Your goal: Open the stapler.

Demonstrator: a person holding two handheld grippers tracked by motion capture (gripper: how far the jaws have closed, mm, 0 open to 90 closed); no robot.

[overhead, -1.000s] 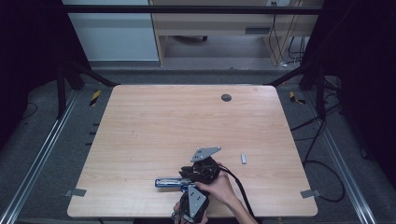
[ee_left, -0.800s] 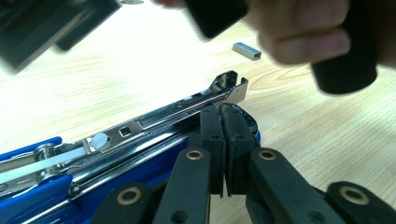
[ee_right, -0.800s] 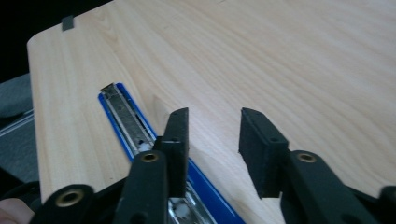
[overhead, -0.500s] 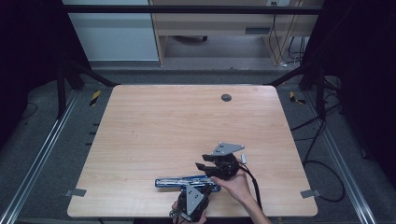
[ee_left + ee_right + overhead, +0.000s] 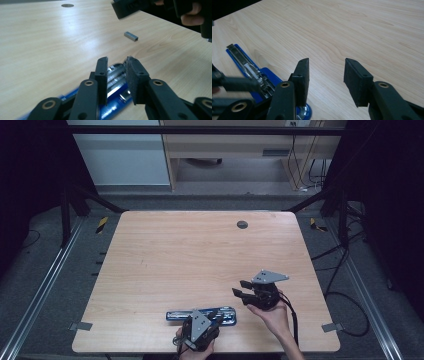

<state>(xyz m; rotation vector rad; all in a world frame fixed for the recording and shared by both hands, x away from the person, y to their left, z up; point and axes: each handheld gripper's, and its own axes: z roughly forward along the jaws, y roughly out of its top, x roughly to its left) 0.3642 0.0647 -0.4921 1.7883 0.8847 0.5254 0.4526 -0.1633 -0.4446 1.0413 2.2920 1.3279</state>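
Note:
A blue stapler (image 5: 180,315) lies opened flat near the table's front edge, its metal staple channel (image 5: 117,75) facing up. My left gripper (image 5: 216,315) hovers just over its right end. Its jaws have just been opening and now stand apart with a gap, and the pads (image 5: 133,72) press on nothing. My right gripper (image 5: 241,288) is to the right of the stapler (image 5: 249,70), pointing left. Its jaws have also just been opening and are wide apart over bare wood (image 5: 327,62). A small grey strip of staples (image 5: 131,36) lies on the table near the right gripper.
The wooden table (image 5: 190,250) has a round dark cap (image 5: 242,224) near its far edge. Metal rails run along both sides of the table. Cables lie on the floor at the right, and a desk and a cabinet stand beyond the far edge.
Both grippers were together at the stapler. The right one has moved away to the right and opened. The left one has lifted slightly and opened off the stapler.

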